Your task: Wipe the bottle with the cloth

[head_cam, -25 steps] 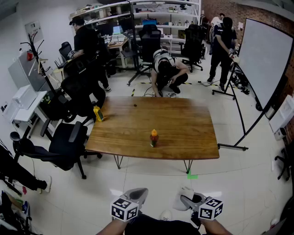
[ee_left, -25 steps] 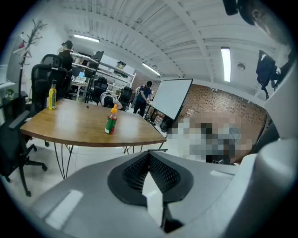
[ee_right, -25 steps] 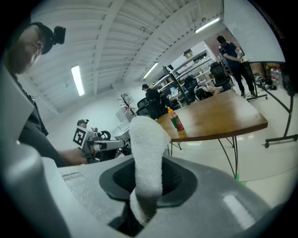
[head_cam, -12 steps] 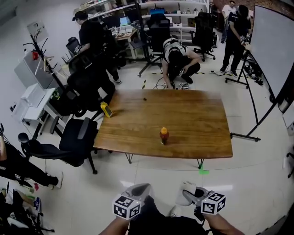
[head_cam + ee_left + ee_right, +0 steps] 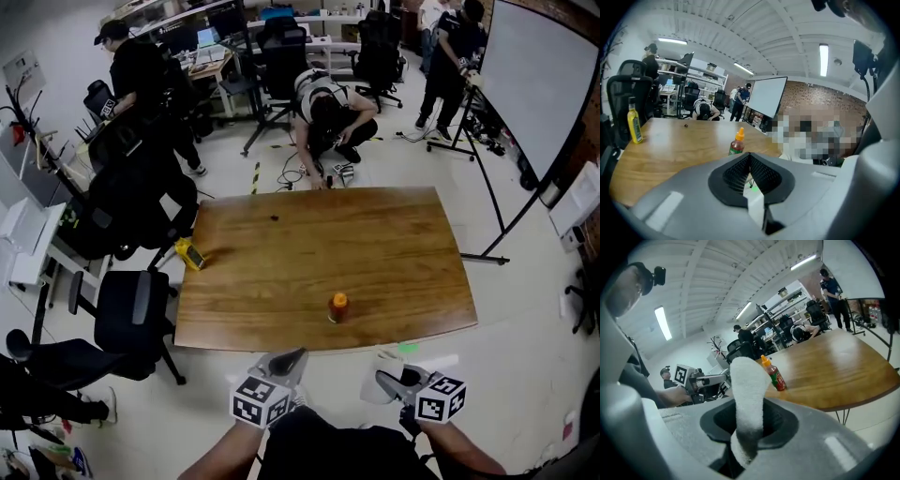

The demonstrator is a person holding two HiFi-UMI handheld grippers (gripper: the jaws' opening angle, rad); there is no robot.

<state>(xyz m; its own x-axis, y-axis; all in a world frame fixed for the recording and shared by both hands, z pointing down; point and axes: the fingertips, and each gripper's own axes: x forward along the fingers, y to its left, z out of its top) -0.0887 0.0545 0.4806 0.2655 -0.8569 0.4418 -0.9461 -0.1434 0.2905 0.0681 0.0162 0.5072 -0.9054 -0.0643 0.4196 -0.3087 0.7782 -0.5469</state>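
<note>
**Wood table ahead, both grippers short of its near edge**

Wood-topped and mostly bare, the table (image 5: pixel 375 253) filled the middle of the head view. The bottle (image 5: pixel 337 307), red with an orange cap, stood upright at 6 o'clock on the top. It was close to the near edge and well apart from everything else. A yellow bottle (image 5: pixel 188 253) sat at 9 o'clock, right at the left edge, and a small dark speck (image 5: pixel 274 217) lay toward 11 o'clock.

Both grippers hung over the floor (image 5: pixel 506 375) on the near side of the table, short of its edge. The left gripper (image 5: pixel 286 360) sat at 7 o'clock from the bottle. Its fingers (image 5: pixel 736 175) were clenched together with nothing between them. The right gripper (image 5: pixel 386 380) sat at 5 o'clock from the bottle. Its fingers (image 5: pixel 776 423) were clamped on the white cloth (image 5: pixel 749 390), which stood up out of them in a folded loop. Neither gripper touched the bottle or the table.

A black office chair (image 5: pixel 131 314) crowded the table's corner at 8 o'clock. A person (image 5: pixel 323 108) crouched on the floor just beyond the far edge at 12 o'clock. A whiteboard (image 5: pixel 539 84) on a stand stood at 2 o'clock, with its foot near the right edge. The floor along the near edge lay open apart from a green mark (image 5: pixel 408 348) at 5 o'clock.
</note>
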